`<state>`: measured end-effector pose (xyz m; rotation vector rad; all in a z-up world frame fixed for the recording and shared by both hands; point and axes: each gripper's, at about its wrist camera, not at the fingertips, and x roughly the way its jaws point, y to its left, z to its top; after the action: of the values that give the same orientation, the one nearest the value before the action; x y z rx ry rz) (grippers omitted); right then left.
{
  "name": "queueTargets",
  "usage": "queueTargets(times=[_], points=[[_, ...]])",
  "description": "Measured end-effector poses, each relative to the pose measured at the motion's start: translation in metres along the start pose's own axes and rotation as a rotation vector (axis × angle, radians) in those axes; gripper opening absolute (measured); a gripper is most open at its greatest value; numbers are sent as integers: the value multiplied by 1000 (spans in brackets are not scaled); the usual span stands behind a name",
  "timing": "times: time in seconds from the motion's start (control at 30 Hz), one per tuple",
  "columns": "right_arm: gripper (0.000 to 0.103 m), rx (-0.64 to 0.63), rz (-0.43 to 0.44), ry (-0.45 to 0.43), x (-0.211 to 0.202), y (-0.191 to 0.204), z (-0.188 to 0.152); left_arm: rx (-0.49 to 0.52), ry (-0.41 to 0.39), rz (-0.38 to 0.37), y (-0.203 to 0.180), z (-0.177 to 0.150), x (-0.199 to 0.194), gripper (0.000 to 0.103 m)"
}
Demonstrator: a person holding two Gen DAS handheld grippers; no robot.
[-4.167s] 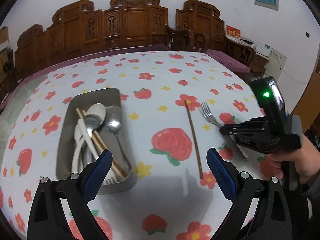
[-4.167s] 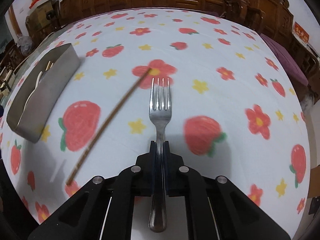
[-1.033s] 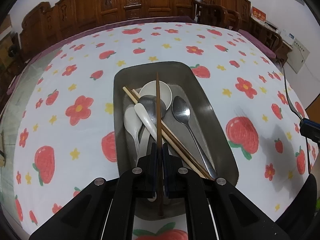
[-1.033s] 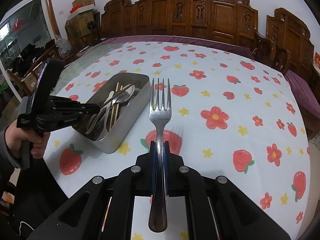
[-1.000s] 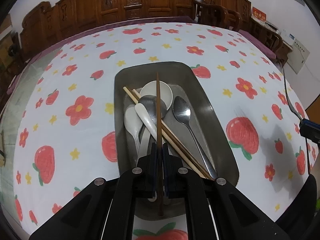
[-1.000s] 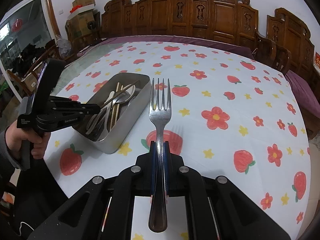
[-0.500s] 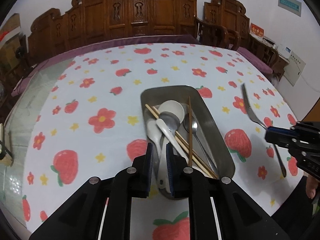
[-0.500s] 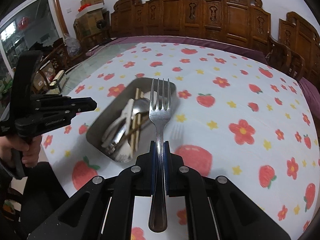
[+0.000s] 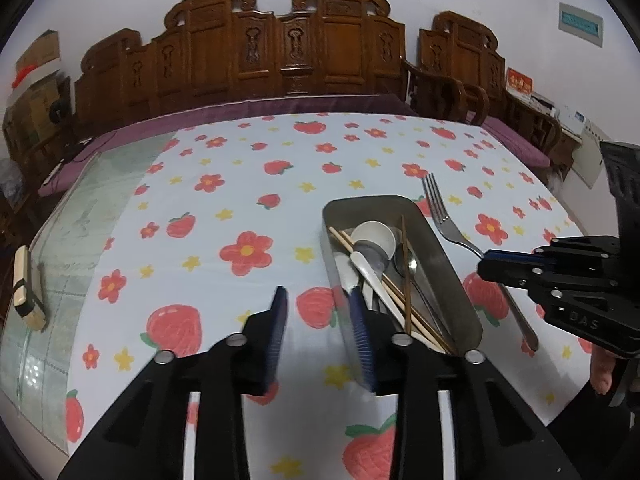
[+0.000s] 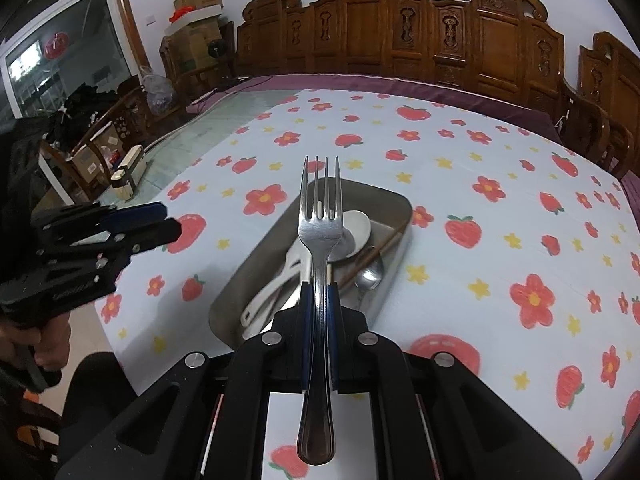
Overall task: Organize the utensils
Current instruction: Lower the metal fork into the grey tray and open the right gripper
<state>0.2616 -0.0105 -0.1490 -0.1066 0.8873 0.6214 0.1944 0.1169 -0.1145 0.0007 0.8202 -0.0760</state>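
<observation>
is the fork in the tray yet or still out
Out: the fork is clamped in the right hand-held gripper, above the metal tray.

Even indoor light; fisheye-bent edges, dark corners; slight motion blur

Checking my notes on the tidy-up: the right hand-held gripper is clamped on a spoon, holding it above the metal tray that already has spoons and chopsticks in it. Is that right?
Not quite. The right hand-held gripper is clamped on a fork, not a spoon; the right wrist view shows its four tines. The rest stands: it is held above the metal tray, which already has spoons and chopsticks in it.
</observation>
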Motion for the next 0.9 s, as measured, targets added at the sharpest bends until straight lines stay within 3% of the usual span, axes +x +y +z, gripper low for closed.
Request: queueTargets(times=[0.03, 0.23, 0.53, 0.9], points=[[9, 3, 1, 1, 2, 1, 2, -5, -4, 3, 2, -1, -1, 49], [9, 23, 2, 7, 16, 5, 14, -26, -29, 29, 11, -8, -4, 78], [9, 69, -15, 33, 50, 6, 29, -35, -14, 28, 10, -16, 5, 87], [9, 89, -84, 113, 98, 2, 22, -42, 19, 48, 13, -27, 20, 88]])
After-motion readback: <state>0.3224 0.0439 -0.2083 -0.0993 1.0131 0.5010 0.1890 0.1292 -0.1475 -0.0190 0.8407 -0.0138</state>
